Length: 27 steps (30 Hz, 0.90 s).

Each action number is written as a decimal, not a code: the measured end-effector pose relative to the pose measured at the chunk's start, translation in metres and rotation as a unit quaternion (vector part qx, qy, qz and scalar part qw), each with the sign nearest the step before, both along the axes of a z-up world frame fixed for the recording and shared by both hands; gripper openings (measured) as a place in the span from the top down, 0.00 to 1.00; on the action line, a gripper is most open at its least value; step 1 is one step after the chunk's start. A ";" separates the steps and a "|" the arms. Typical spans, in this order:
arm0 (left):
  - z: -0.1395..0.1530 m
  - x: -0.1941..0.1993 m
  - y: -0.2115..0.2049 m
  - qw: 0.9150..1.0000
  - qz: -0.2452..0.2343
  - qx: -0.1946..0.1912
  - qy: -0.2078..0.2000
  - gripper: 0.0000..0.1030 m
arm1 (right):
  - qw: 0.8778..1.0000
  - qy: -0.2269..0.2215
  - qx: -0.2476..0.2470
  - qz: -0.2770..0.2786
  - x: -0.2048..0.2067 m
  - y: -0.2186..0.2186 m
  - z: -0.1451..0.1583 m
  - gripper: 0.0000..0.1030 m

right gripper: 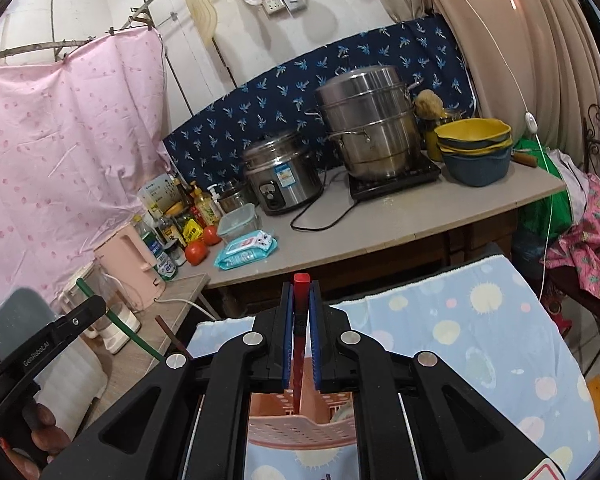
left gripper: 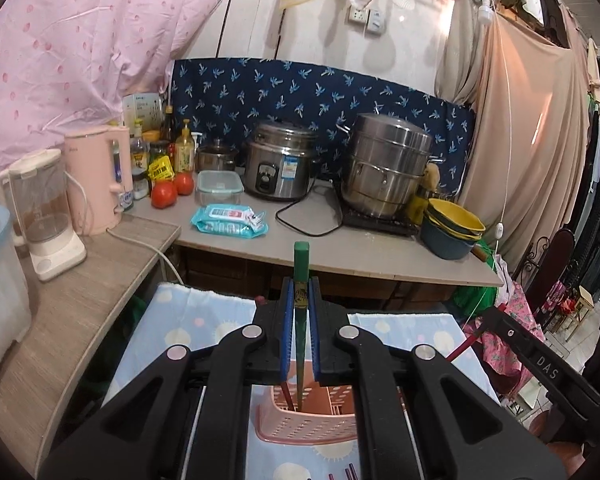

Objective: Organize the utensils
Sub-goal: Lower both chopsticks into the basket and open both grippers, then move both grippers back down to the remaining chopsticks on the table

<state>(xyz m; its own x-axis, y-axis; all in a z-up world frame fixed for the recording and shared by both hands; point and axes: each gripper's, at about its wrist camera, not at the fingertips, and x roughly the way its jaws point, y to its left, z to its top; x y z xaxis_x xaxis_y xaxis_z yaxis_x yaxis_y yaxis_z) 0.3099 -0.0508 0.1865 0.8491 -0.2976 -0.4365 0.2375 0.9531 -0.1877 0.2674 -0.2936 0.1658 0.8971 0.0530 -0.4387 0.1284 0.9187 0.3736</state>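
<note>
Left gripper (left gripper: 301, 300) clamps a green chopstick (left gripper: 301, 264), right gripper (right gripper: 301, 304) a red chopstick (right gripper: 301, 300), tips in the near pink basket (left gripper: 308, 426).

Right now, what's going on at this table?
A person is sorting chopsticks with two handheld grippers. The left gripper is shut on a green chopstick, the right gripper on a red chopstick. Both tips point down into the pink perforated basket on the dotted cloth; neither is released yet.

Your pink basket (left gripper: 306, 420) sits right under both tools; the counter's pots (left gripper: 386, 164) stand well ahead, open cloth (right gripper: 480, 340) rightward.
</note>
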 end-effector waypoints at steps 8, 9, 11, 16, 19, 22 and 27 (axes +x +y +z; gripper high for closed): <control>0.002 -0.007 0.002 1.000 0.015 0.008 -0.002 0.66 | 1.000 -0.007 0.000 -0.008 -0.010 -0.002 0.003 0.79; 0.002 -0.008 0.003 1.000 0.015 0.007 -0.001 0.66 | 1.000 -0.008 0.001 -0.007 -0.013 -0.002 0.004 0.78; 0.002 -0.014 0.005 1.000 0.015 0.006 0.002 0.66 | 1.000 -0.010 0.001 -0.006 -0.019 -0.001 0.005 0.78; 0.000 -0.036 0.012 1.000 0.016 0.006 0.005 0.66 | 1.000 -0.006 -0.007 0.004 -0.043 0.006 0.005 0.77; -0.007 -0.054 0.017 1.000 0.017 0.016 0.006 0.66 | 1.000 0.004 -0.013 0.010 -0.064 0.012 -0.002 0.76; -0.020 -0.076 0.023 0.999 0.021 0.029 0.014 0.66 | 0.999 0.023 -0.022 0.015 -0.088 0.017 -0.016 0.76; -0.048 -0.104 0.034 0.998 0.018 0.031 0.049 0.66 | 0.998 0.057 -0.031 0.017 -0.130 0.025 -0.045 0.76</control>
